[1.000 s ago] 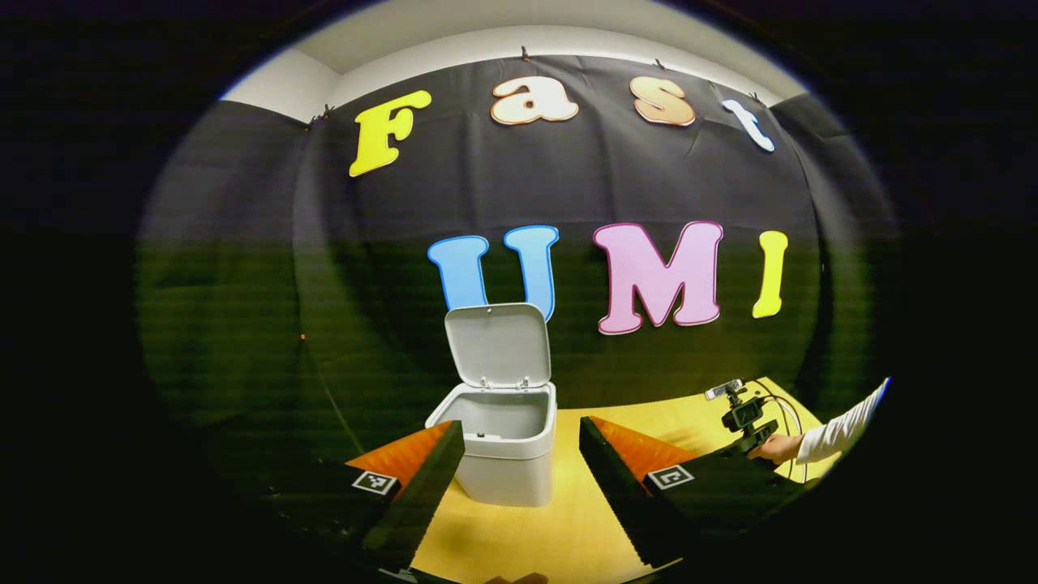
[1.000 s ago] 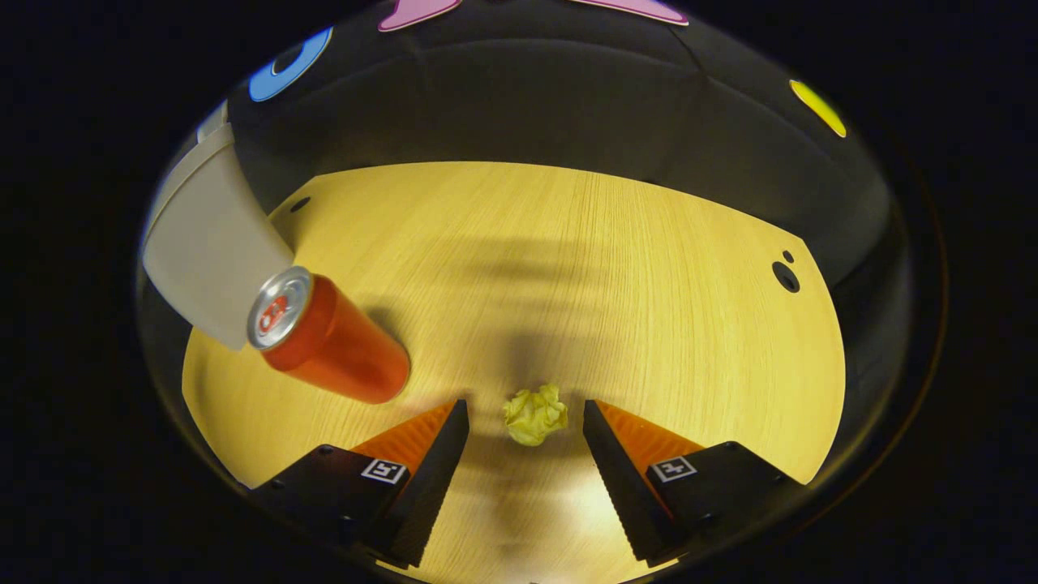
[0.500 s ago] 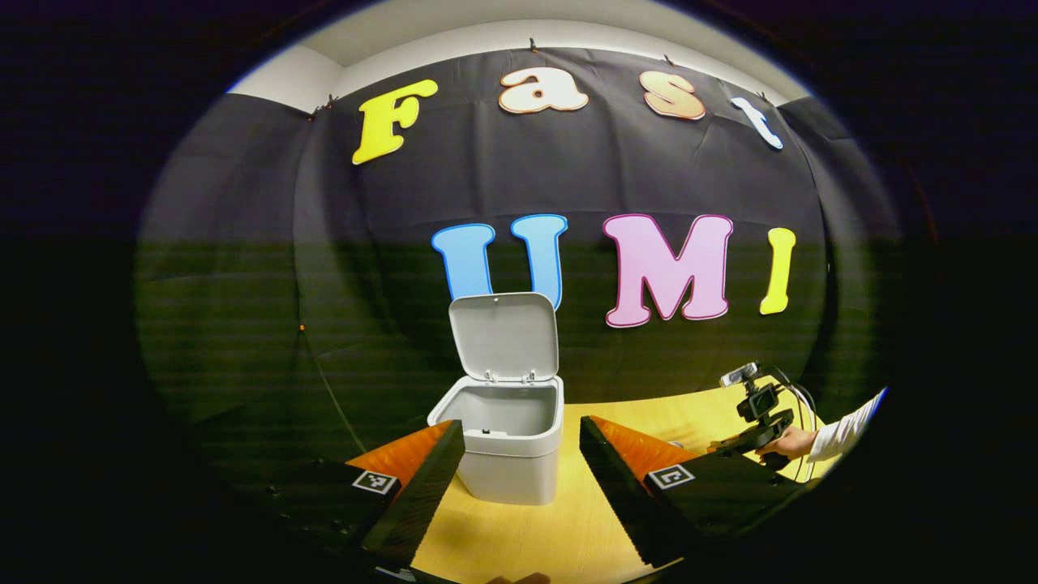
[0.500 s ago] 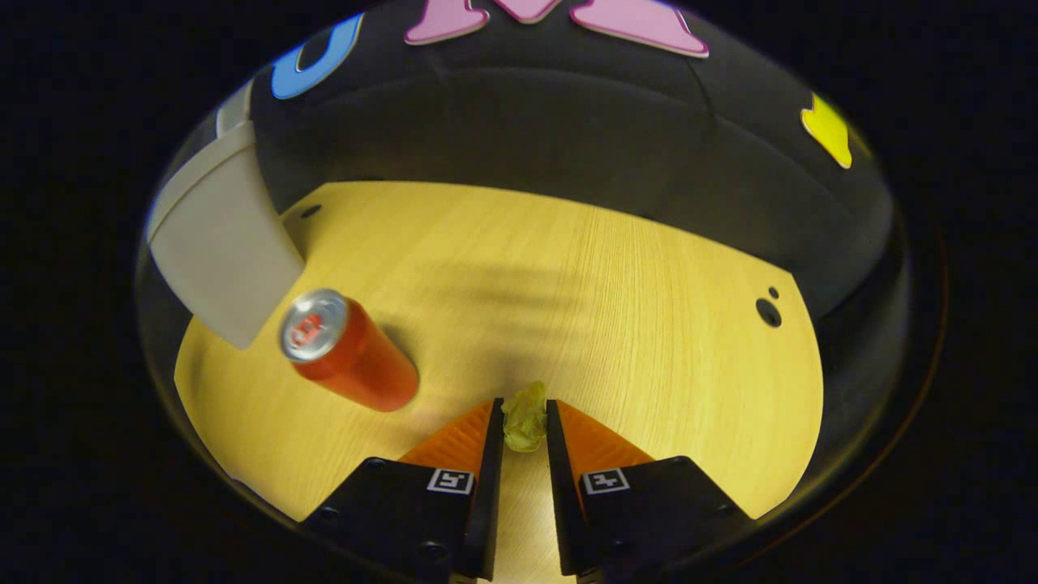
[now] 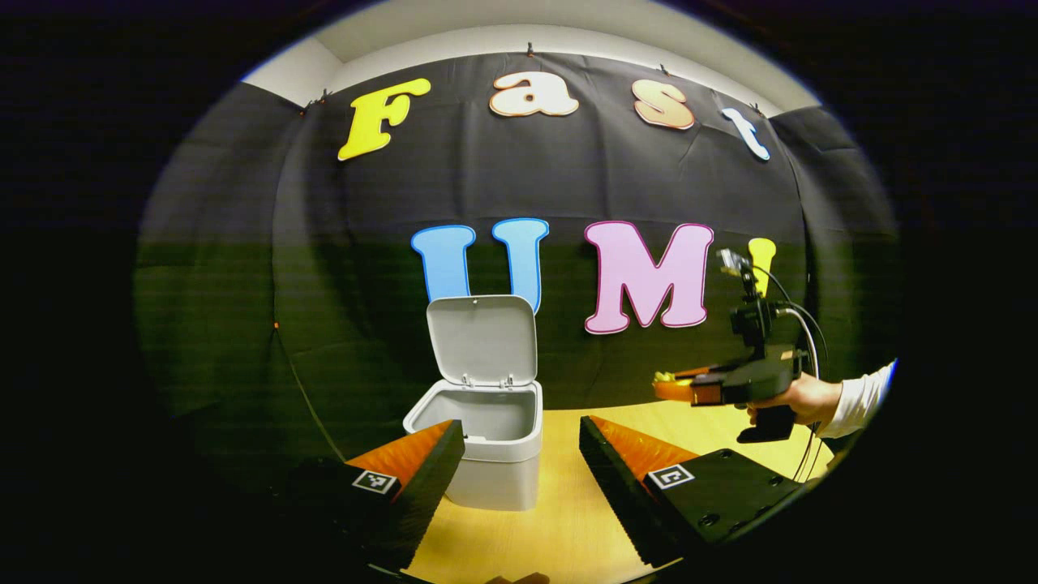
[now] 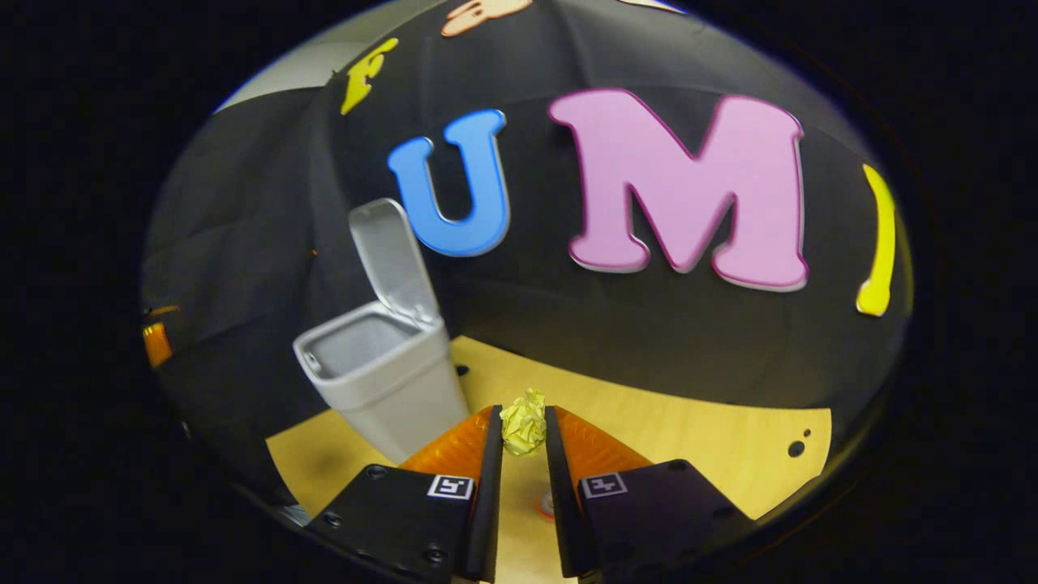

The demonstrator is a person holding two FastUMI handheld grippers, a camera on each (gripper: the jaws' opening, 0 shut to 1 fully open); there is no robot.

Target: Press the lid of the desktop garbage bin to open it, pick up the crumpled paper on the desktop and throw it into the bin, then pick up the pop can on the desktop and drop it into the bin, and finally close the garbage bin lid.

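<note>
So my right gripper is clamped on the crumpled paper, both fingers squeezing it from either side, and it's held up off the wooden desktop. In the left gripper view I can see that same gripper over on the right, held up in the air by a hand in a white sleeve, with a bit of yellow paper poking out at its tip.

The garbage bin sits on the desktop toward the far side, lid standing upright and open, inside looks empty as far as I can see. In the right gripper view the bin is to the left of the paper, lid tipped back.

My left gripper is spread wide with nothing in it, pointing at the bin from the near side.
</note>
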